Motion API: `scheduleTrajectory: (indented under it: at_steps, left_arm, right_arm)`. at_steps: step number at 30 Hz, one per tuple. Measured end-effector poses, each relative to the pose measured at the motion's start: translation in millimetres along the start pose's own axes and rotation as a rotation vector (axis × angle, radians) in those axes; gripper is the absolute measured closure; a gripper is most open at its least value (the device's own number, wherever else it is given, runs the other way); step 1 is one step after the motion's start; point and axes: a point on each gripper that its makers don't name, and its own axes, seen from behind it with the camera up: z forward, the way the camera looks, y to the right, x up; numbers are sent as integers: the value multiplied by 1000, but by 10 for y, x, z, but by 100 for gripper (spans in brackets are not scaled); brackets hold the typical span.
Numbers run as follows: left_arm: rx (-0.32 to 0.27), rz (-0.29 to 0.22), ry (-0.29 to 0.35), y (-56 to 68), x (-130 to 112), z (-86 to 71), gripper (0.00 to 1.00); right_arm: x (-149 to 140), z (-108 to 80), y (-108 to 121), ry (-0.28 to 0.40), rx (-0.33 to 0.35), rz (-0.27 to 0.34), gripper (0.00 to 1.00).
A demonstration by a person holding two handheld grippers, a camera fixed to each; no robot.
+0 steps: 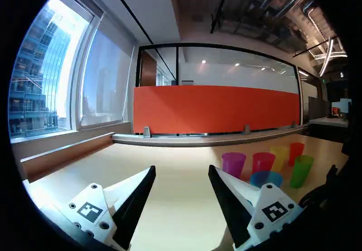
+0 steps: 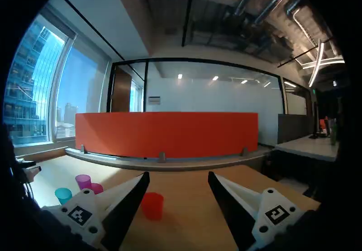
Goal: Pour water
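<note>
Left gripper (image 1: 181, 168) and right gripper (image 2: 178, 174): jaws wide apart, empty.
Coloured cups (image 1: 263, 161) ahead-right of left gripper; red cup (image 2: 152, 205) just ahead of right gripper.

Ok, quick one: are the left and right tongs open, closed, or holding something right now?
Left tongs: open, holding nothing.
Right tongs: open, holding nothing.

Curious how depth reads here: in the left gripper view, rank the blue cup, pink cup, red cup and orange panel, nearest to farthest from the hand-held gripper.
1. Blue cup, low right, in front.
2. Pink cup, just behind it.
3. Red cup, back right.
4. Orange panel, farthest, along the back.
</note>
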Motion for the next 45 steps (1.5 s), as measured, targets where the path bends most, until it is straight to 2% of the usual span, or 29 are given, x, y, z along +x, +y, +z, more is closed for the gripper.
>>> scheduleTrajectory:
  at_steps: [12,24,39,45]
  left_arm:
    - [-1,4,0,1,3,-7,14]
    - [-2,4,-1,10,-4,-4,14]
    - [-2,5,-1,11,-5,-5,14]
    - [-2,5,-1,18,-6,-4,14]
  right_arm:
    - [-26,-5,-41,3,9,5,0]
    - [-65,-34,-66,15,16,-19,0]
    - [-374,76,-49,18,30,-14,0]
    - [-412,136,-46,37,26,-10,0]
